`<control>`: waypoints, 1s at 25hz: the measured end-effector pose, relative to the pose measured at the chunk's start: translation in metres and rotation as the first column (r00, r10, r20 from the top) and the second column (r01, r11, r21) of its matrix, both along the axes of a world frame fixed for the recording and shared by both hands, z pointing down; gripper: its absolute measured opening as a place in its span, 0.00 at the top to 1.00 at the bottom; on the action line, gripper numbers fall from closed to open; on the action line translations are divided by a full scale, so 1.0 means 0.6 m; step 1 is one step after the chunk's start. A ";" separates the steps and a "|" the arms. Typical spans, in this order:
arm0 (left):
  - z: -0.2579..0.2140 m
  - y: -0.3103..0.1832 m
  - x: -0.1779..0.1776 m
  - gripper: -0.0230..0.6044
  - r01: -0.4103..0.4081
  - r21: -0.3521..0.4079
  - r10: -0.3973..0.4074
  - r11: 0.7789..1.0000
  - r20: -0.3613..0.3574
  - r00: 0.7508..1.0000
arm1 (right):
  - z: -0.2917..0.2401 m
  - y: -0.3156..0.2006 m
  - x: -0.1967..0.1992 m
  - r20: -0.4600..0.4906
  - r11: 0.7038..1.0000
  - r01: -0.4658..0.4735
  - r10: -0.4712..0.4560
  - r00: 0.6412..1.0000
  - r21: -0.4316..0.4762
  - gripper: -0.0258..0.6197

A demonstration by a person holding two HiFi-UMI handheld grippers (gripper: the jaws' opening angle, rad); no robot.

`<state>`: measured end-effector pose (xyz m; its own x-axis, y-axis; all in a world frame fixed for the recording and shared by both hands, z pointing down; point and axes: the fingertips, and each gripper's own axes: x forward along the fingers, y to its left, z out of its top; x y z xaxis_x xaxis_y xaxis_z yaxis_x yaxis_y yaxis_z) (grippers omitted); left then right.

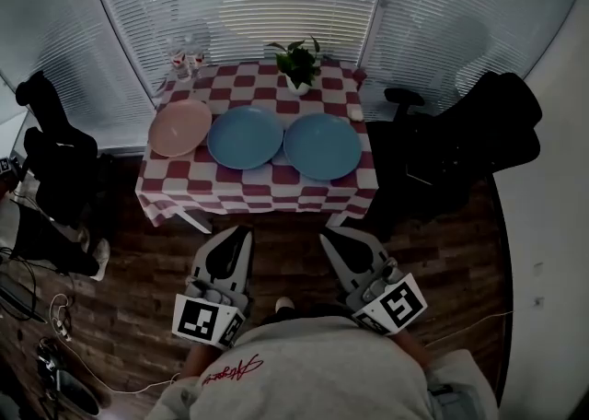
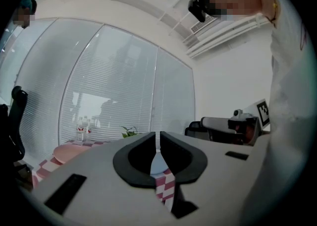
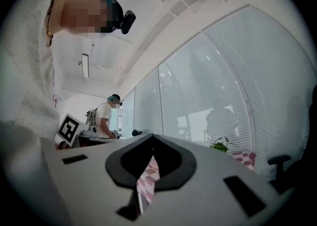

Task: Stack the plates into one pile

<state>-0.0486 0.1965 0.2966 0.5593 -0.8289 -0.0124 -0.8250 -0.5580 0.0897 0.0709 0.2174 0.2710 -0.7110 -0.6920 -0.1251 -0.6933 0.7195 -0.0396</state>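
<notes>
Ribbed white blinds (image 1: 276,4) curve round the bay behind a small table (image 1: 258,195), which is draped in a red-and-white checked cloth (image 1: 304,190) whose hem hangs soft over the near edge. Three round, shallow, smooth-glazed plates lie flat on it in one row, none on top of another. The pink plate (image 1: 180,126) is at the left end, the middle blue plate (image 1: 245,137) just beside it, and the right blue plate (image 1: 322,145) just beside that. Their rims run edge to edge, though whether they touch I cannot tell. Behind them stand a leafy potted plant (image 1: 296,64) in a white pot and some small clear glasses (image 1: 184,64) at the far left corner.

Dark wood planks make up the floor (image 1: 460,262), and a black office chair (image 1: 479,133) sits to the table's right.

I hold both tools low over the floor, well short of the table and level with each other. My left tongs (image 1: 245,232) are clenched, the matte black pads meeting at the tip with nothing between them, and only a sliver of blue plate and checks shows through the hollow behind. My right tongs (image 1: 326,238) are clenched and empty too, with the checked cloth visible through their slot. Each grey, smooth body carries a white marker cube (image 1: 207,320) printed with black squares.
</notes>
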 end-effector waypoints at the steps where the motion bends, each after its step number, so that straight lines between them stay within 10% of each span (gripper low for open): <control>1: 0.000 -0.002 0.001 0.90 -0.006 -0.002 0.006 1.000 -0.001 1.000 | 0.000 -0.002 0.003 0.000 1.000 -0.011 0.011 1.000 0.004 0.94; 25: 0.008 -0.001 -0.025 0.90 0.027 0.003 -0.027 1.000 -0.012 1.000 | 0.020 -0.002 -0.014 -0.039 1.000 -0.010 0.009 0.999 -0.016 0.94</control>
<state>-0.0635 0.1960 0.3016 0.5364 -0.8437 -0.0220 -0.8387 -0.5357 0.0980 0.0626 0.2164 0.2827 -0.7084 -0.7006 -0.0860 -0.7015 0.7122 -0.0238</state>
